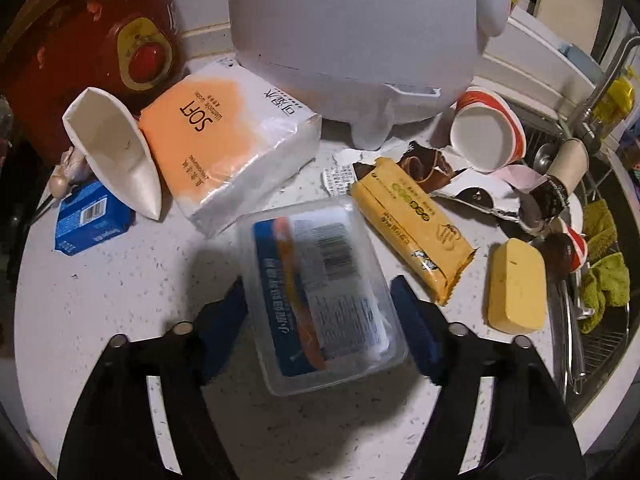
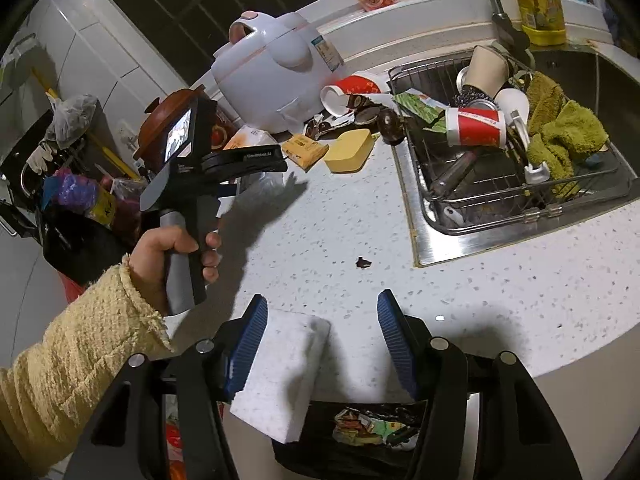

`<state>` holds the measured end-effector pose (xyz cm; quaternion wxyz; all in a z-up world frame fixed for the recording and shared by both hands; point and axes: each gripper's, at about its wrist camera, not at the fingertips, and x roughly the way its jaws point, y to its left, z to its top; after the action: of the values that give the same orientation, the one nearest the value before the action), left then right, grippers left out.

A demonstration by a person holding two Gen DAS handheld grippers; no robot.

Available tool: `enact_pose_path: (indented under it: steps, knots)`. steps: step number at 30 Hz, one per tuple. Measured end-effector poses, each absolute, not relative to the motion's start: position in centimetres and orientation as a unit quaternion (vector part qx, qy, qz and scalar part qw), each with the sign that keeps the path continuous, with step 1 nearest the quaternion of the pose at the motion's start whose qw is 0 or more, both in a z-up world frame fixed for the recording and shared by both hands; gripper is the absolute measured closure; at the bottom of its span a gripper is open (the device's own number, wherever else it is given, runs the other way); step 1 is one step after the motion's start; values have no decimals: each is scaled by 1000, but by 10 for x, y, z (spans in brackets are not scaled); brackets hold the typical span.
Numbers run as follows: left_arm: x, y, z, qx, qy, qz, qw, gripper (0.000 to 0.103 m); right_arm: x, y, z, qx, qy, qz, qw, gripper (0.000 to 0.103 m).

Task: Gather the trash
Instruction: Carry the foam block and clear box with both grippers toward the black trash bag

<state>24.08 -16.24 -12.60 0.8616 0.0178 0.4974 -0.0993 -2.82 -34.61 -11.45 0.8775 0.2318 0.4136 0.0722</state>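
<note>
In the left wrist view my left gripper (image 1: 320, 308) is open, its blue pads on either side of a clear plastic tray (image 1: 320, 300) with a blue and orange label inside, lying on the white counter (image 1: 120, 300). I cannot tell if the pads touch it. Beyond it lie a yellow snack wrapper (image 1: 412, 232), torn brown wrappers (image 1: 424, 168) and a tipped red paper cup (image 1: 488, 132). In the right wrist view my right gripper (image 2: 322, 344) is open at the counter's front edge; a white foam block (image 2: 284, 376) lies against its left pad. A black trash bag (image 2: 372, 432) with wrappers is below.
A white rice cooker (image 1: 352, 32), a SOFT tissue pack (image 1: 224, 140), a blue box (image 1: 92, 220), a folded white carton (image 1: 116, 148) and a yellow sponge (image 1: 516, 284) sit on the counter. The sink (image 2: 516, 148) on the right holds cups, a rack and a green cloth.
</note>
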Motion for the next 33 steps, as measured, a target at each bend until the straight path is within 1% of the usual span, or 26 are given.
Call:
enact_pose_path:
  steps: [1,7,10,13,15,22,24,29,30,31,32,33]
  knots:
    - [240,-161,-125,19,496,-100,862,39,-30,-346,-114,228,414,69,879,46]
    - [222,-133,-118,-15,491,-113,863,42,-36,-329,-116,186,423,63,885,46]
    - [205,-112,-108,-22,480,-121,869,42,-37,-309,-118,160,428,53,888,42]
    - [189,-90,-100,-28,470,-125,873,42,-35,-282,-122,118,433,41,893,41]
    - [180,-78,-97,-40,466,-131,874,42,-34,-266,-126,95,435,34,895,38]
    - [140,-37,-82,-56,444,-149,882,42,-27,-223,-143,14,438,0,899,38]
    - [129,-29,-79,-60,441,-154,882,42,-26,-218,-144,-4,433,-6,901,45]
    - [88,-1,-73,-47,423,-163,890,42,-27,-214,-142,-14,431,2,902,54]
    - [79,5,-72,-46,421,-166,891,42,-28,-214,-138,-6,430,14,903,76]
    - [65,15,-72,-45,420,-169,891,42,-30,-212,-134,-1,428,27,903,88]
    - [56,22,-74,-48,420,-172,890,42,-32,-209,-126,2,428,43,903,103]
    - [49,28,-75,-49,421,-174,889,42,-34,-204,-123,-1,429,53,901,103]
